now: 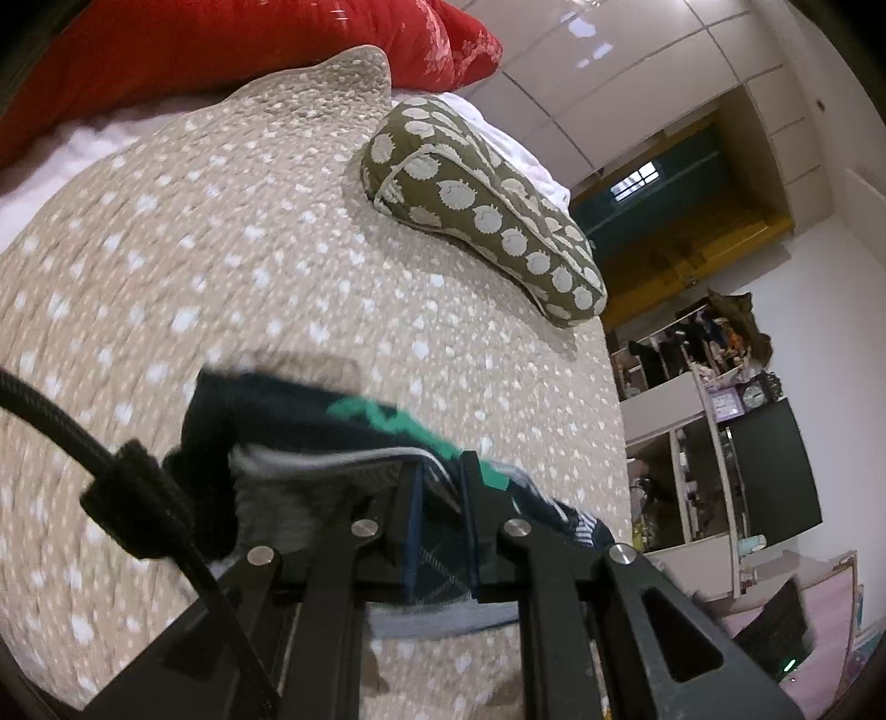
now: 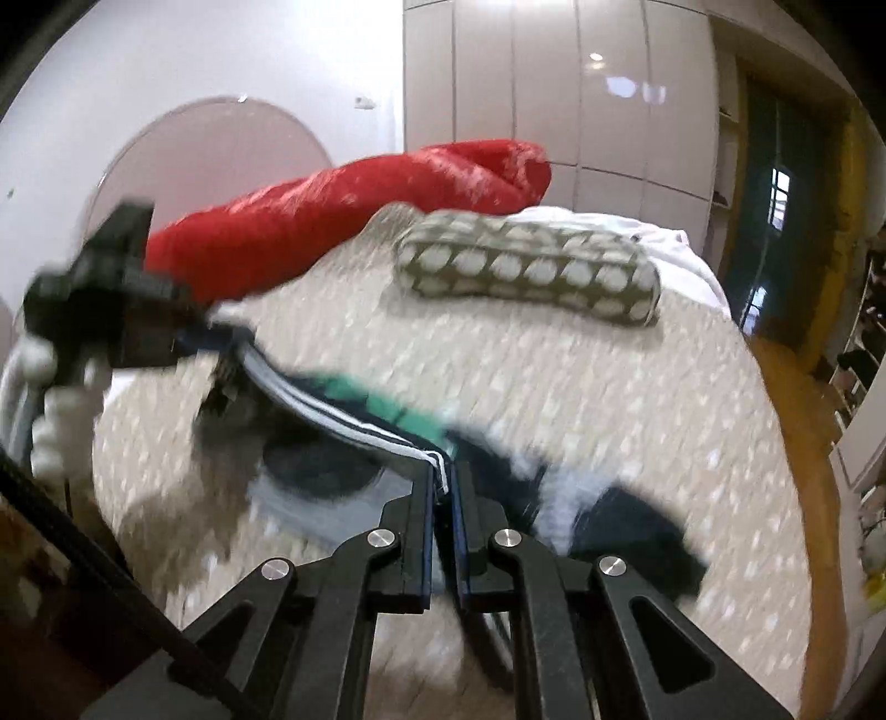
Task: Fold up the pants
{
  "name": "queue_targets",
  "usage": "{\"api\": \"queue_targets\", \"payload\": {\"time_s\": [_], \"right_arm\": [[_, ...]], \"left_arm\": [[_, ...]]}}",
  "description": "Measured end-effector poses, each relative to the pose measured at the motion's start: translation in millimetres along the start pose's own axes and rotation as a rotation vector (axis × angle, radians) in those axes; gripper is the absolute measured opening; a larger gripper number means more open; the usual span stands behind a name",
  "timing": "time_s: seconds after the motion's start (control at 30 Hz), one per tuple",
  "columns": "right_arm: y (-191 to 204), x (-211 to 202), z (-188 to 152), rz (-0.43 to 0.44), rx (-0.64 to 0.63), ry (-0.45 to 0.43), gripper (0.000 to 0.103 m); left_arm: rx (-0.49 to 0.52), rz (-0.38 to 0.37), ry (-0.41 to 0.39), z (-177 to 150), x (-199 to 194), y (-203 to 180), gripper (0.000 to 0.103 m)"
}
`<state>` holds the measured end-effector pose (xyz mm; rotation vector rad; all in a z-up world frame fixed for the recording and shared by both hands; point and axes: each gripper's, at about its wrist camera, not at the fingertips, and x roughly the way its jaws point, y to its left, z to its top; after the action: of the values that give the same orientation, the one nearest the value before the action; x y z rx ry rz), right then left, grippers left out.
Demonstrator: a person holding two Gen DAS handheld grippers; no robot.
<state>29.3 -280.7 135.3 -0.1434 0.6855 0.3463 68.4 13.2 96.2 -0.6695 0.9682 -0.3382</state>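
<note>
Dark navy pants [image 1: 332, 410] with a green print and white stripes hang lifted over the beige spotted bed cover [image 1: 221, 249]. My left gripper [image 1: 440, 482] is shut on a fold of the fabric, which bunches between its pads. In the right wrist view my right gripper [image 2: 443, 476] is shut on the striped edge of the pants [image 2: 343, 410]. The cloth stretches from there up and left to the left gripper [image 2: 205, 338], held by a white-gloved hand [image 2: 55, 399]. The rest of the pants trails blurred to the right.
An olive pillow [image 1: 482, 205] with white dots lies further back on the bed. A red quilt [image 1: 221, 44] is heaped behind it. The bed's right edge drops to a wooden floor [image 2: 803, 415], with cluttered shelves [image 1: 720, 387] beyond.
</note>
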Motion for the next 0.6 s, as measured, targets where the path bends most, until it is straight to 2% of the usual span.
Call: {"api": "queue_targets", "payload": {"time_s": [0.17, 0.27, 0.37, 0.43, 0.47, 0.53, 0.6], "right_arm": [[-33, 69, 51, -0.060, 0.005, 0.096, 0.006], [-53, 113, 66, -0.117, 0.019, 0.153, 0.006], [-76, 148, 72, -0.167, 0.061, 0.202, 0.008], [-93, 161, 75, -0.203, 0.102, 0.237, 0.017], [-99, 160, 75, -0.221, 0.122, 0.232, 0.025], [-112, 136, 81, -0.221, 0.193, 0.156, 0.039], [-124, 102, 80, -0.236, 0.268, 0.069, 0.074]], "left_arm": [[0.047, 0.111, -0.003, 49, 35, -15, 0.012], [0.044, 0.151, -0.012, 77, 53, -12, 0.012], [0.039, 0.155, -0.008, 95, 65, -5, 0.012], [0.028, 0.130, -0.006, 97, 61, 0, 0.012], [0.030, 0.118, -0.009, 97, 57, 1, 0.012], [0.048, 0.113, -0.018, 92, 45, 3, 0.014], [0.060, 0.103, -0.024, 84, 29, 7, 0.021]]}}
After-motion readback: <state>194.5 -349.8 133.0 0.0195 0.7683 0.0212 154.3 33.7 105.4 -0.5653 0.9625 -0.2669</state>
